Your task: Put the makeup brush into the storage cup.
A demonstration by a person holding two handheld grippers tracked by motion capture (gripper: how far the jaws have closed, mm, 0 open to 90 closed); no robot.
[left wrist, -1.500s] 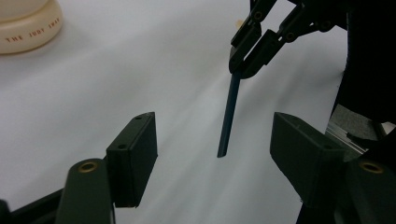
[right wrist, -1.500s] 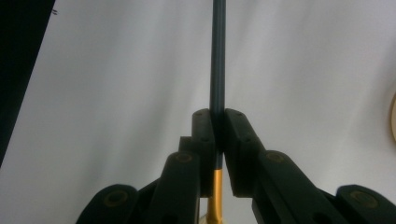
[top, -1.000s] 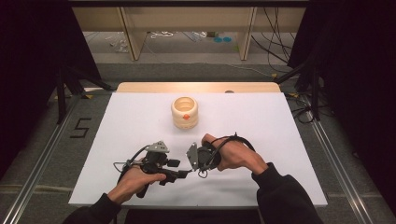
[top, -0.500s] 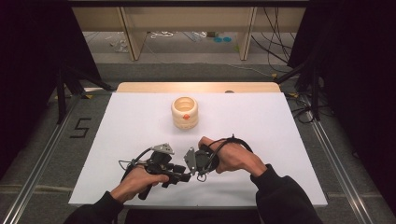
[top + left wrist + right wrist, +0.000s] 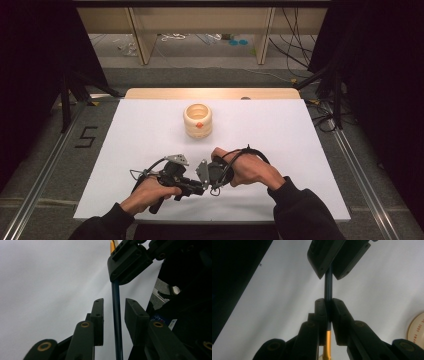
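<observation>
Near the table's front edge, the right gripper is pinching a thin dark stick tight. The left gripper is opened around it; pulling sideways could bend or drop it.

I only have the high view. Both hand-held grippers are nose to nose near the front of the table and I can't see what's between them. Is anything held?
Observer: Yes. In the right gripper view, the right hand-held gripper is shut on a thin dark blue rod.
Operator: Is the left one clamping it too?
Observer: No. In the left gripper view, the left hand-held gripper has its jaws apart. The rod runs between them with a gap on each side.
Operator: Is the rod one colour all along?
Observer: No. It has a yellow end, which sits behind the right jaws.
</observation>
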